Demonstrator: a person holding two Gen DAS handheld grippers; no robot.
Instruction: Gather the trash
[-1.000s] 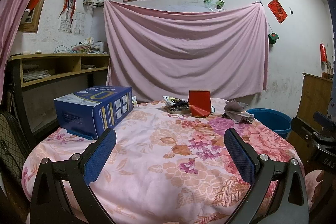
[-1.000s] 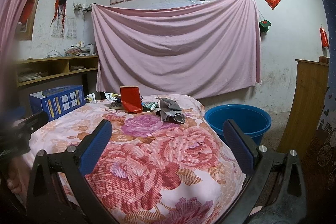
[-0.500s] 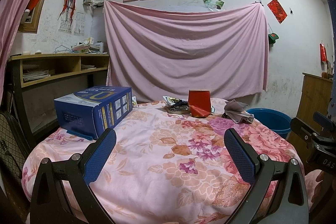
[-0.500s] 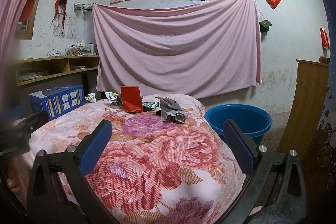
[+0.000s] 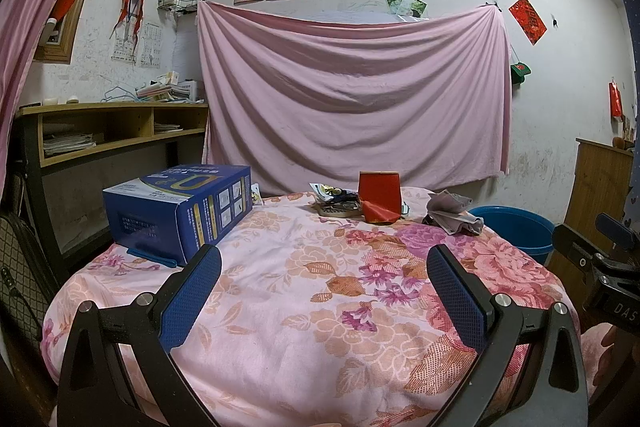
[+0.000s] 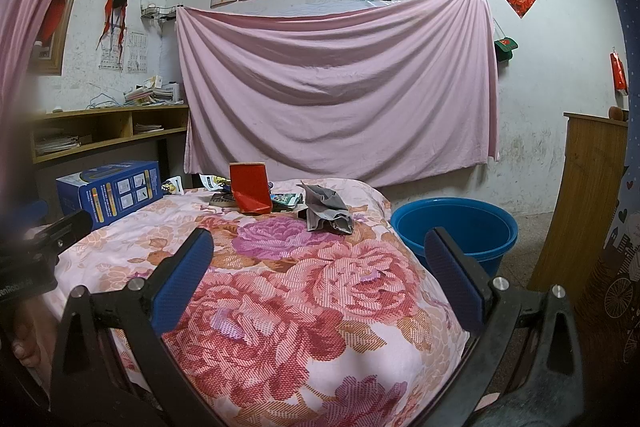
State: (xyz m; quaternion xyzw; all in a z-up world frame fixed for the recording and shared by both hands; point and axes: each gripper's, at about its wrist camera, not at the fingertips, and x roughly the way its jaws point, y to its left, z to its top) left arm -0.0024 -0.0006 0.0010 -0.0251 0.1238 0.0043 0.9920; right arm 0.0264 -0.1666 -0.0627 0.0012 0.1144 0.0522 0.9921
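Observation:
A red open box [image 5: 379, 195] [image 6: 250, 192] stands at the far side of the flowered table [image 5: 304, 291], among small wrappers [image 5: 334, 194] [image 6: 286, 199]. A crumpled grey paper [image 5: 450, 213] [image 6: 326, 209] lies to its right. A blue basin [image 5: 516, 227] [image 6: 456, 231] stands on the floor beyond the table's right edge. My left gripper [image 5: 323, 293] is open and empty over the near table. My right gripper [image 6: 320, 279] is open and empty over the table's near right part.
A large blue carton [image 5: 180, 209] [image 6: 110, 193] sits at the table's left. A wooden shelf [image 5: 108, 131] stands on the left, a wooden cabinet [image 6: 588, 203] on the right. A pink sheet [image 5: 352, 95] hangs on the back wall.

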